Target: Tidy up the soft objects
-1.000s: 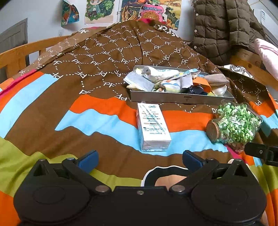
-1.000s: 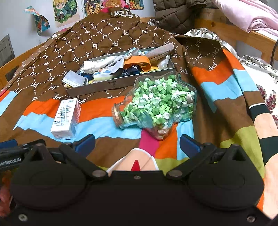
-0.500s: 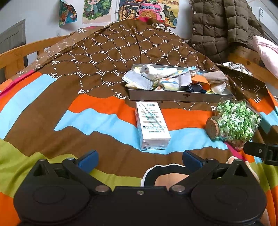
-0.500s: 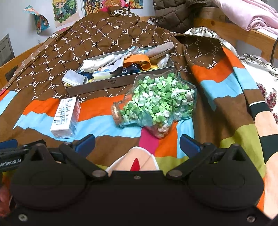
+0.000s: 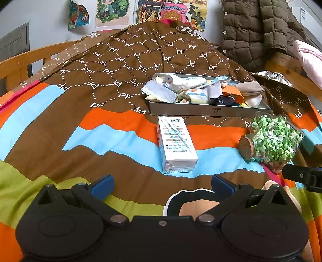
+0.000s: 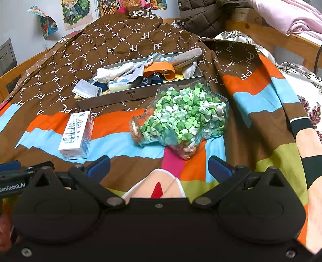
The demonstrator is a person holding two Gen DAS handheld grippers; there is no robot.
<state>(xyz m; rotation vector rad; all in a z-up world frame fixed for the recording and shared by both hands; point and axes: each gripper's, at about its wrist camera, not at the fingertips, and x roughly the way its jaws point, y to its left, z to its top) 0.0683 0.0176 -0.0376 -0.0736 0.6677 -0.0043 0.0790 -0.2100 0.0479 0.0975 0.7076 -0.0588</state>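
Note:
A grey metal tray (image 5: 209, 110) lies on the bedspread, holding a pile of soft things: socks, a face mask (image 5: 160, 93), an orange band (image 5: 234, 93) and a tan pouch (image 5: 249, 88). The tray also shows in the right wrist view (image 6: 128, 96). My left gripper (image 5: 162, 185) is open and empty, low over the bed, short of a white carton (image 5: 176, 144). My right gripper (image 6: 159, 168) is open and empty, just short of a glass jar of green paper stars (image 6: 183, 119).
The carton (image 6: 77, 135) and the jar (image 5: 271, 139) lie side by side in front of the tray. A wooden bed rail (image 5: 22, 62) runs on the left. A brown quilted jacket (image 5: 255, 30) and pink bedding (image 6: 285, 16) are at the back right.
The left wrist view has shifted slightly, so the tray, carton and jar sit a little lower in it. Both grippers stay open and nothing on the bed has moved.

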